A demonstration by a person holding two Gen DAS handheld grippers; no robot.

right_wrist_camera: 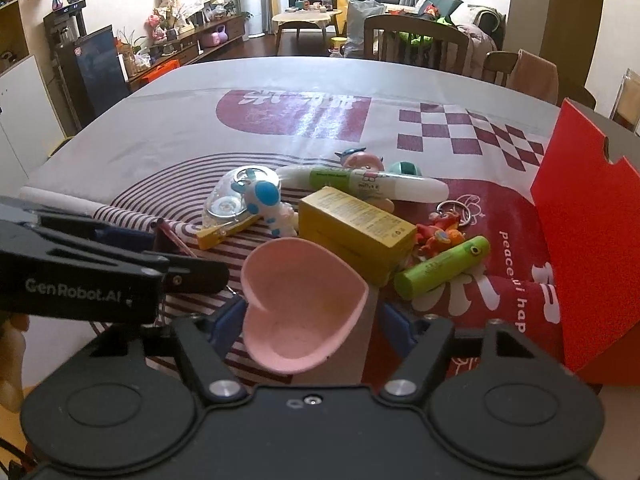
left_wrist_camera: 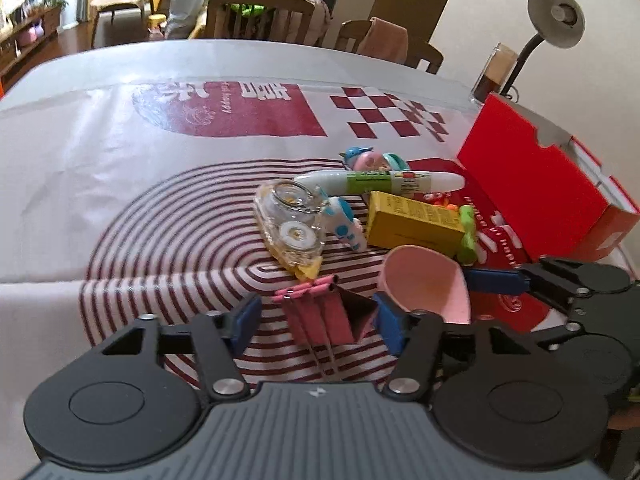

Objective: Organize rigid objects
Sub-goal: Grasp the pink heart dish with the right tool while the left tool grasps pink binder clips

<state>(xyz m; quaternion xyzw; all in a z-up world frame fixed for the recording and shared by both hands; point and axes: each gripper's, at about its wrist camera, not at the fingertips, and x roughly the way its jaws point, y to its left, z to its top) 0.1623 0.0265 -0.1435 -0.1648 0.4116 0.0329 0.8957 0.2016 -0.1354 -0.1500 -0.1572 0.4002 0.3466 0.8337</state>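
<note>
On the tabletop, which carries a white cloth printed with red rings and checks, I see a loose pile of small things with an open red box standing just to its right. Chairs and a living room fill the background.

I count one clear tape dispenser, one blue-spotted white figure, one yellow carton, one long white-and-green pen, one green tube, one orange keyring charm, one pink binder clip and one pink heart-shaped dish. Behind the pen lies a pink-and-teal toy that I cannot make out clearly.

My left gripper has its blue fingers apart, one on each side of the binder clip, not touching it on the left side as far as I can tell.

My right gripper has its fingers around the heart-shaped dish, which fills the gap between them; the dish hides the contact, so I cannot tell whether it is clamped. The yellow carton sits directly beyond the dish.
</note>
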